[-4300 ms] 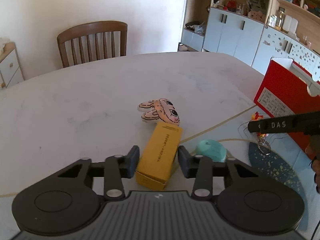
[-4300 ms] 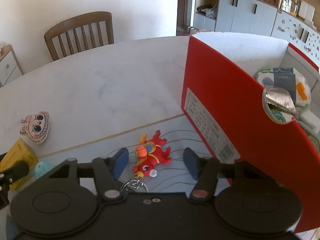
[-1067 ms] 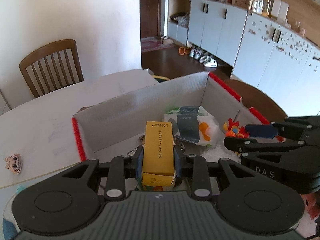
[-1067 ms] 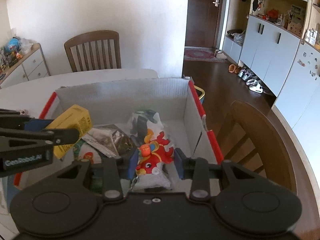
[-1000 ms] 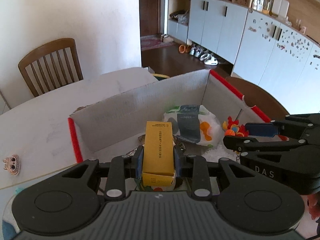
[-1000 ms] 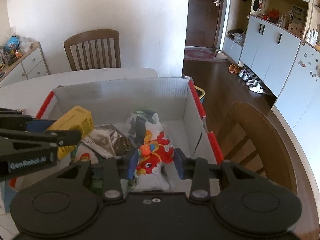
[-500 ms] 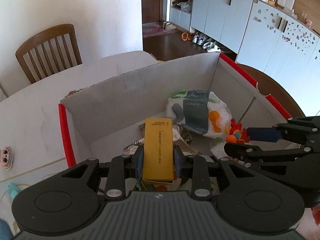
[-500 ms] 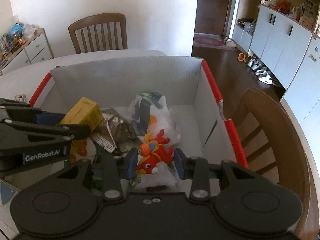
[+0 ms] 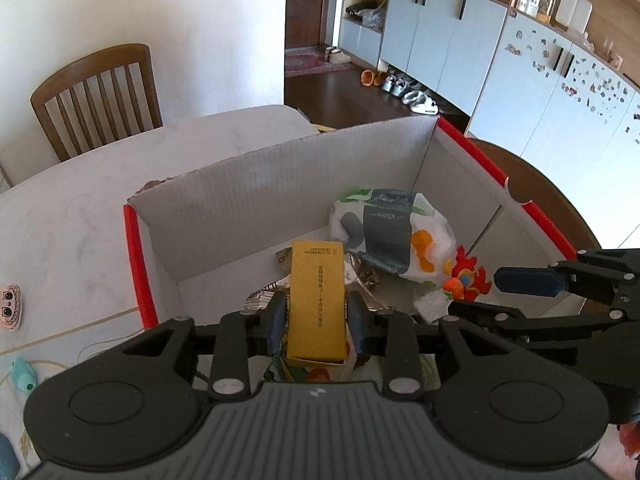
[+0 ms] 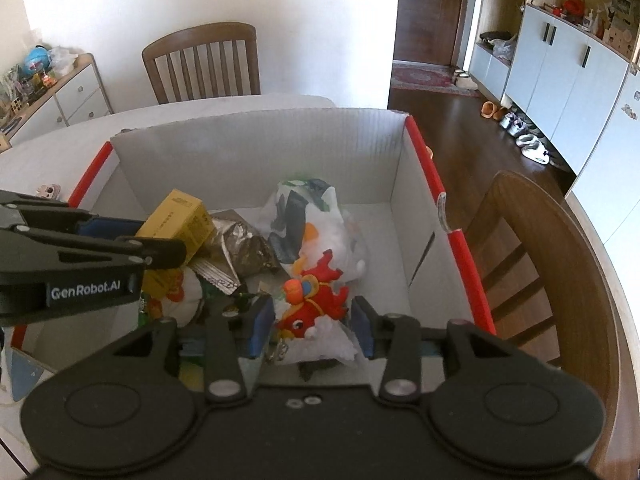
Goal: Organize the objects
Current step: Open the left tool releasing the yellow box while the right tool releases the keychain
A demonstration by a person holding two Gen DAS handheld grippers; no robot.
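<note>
A red-sided cardboard box [image 9: 280, 184] [image 10: 260, 152] stands open on the table. My left gripper [image 9: 318, 320] [image 10: 160, 240] reaches into it, its jaws opening. Between the pads lies the yellow carton [image 9: 318, 296] [image 10: 180, 220], resting on the pile inside with a thin gap at each pad. To the right, my right gripper [image 10: 312, 326] [image 9: 496, 296] is opening too. The red dragon toy [image 10: 314, 300] [image 9: 466, 278] lies between its pads, untouched by them, on a white tissue pack [image 10: 308, 216] [image 9: 384, 232].
A crumpled foil packet [image 10: 244, 248] lies among the box's contents. On the white table [image 9: 60, 220] left of the box are a small plush face [image 9: 10, 306] and a teal object [image 9: 22, 372]. Wooden chairs stand behind [image 10: 200, 64] and to the right [image 10: 540, 260].
Both grippers carried their objects from the table into the box. In the last half second both pairs of jaws have widened and let go of the carton and the toy.
</note>
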